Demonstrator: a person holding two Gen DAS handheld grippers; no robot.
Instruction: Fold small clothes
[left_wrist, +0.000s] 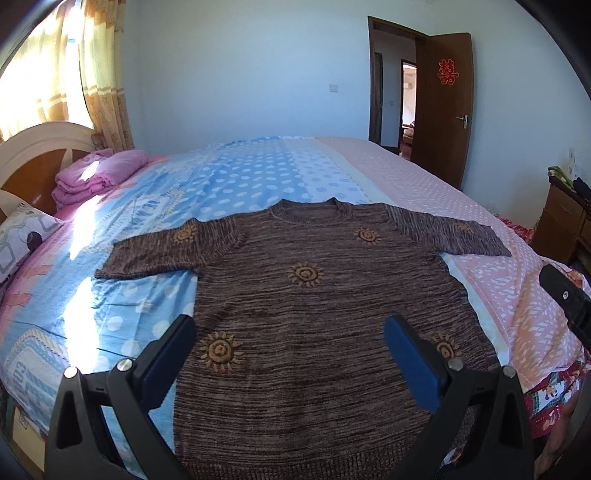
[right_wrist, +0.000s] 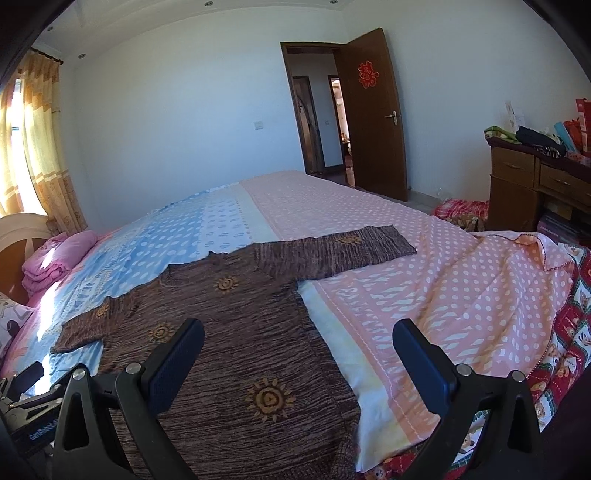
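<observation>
Sweater (left_wrist: 314, 295) lies flat on bed (right_wrist: 424, 266), both grippers spread above hem.

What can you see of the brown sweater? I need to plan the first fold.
The brown sweater is a marled knit with orange sun motifs, a round neck and a ribbed hem. It lies flat and unfolded on the bedspread, front up, both sleeves spread sideways, hem nearest the cameras. Nothing rests on it. The left gripper and right gripper are open, holding nothing.
</observation>
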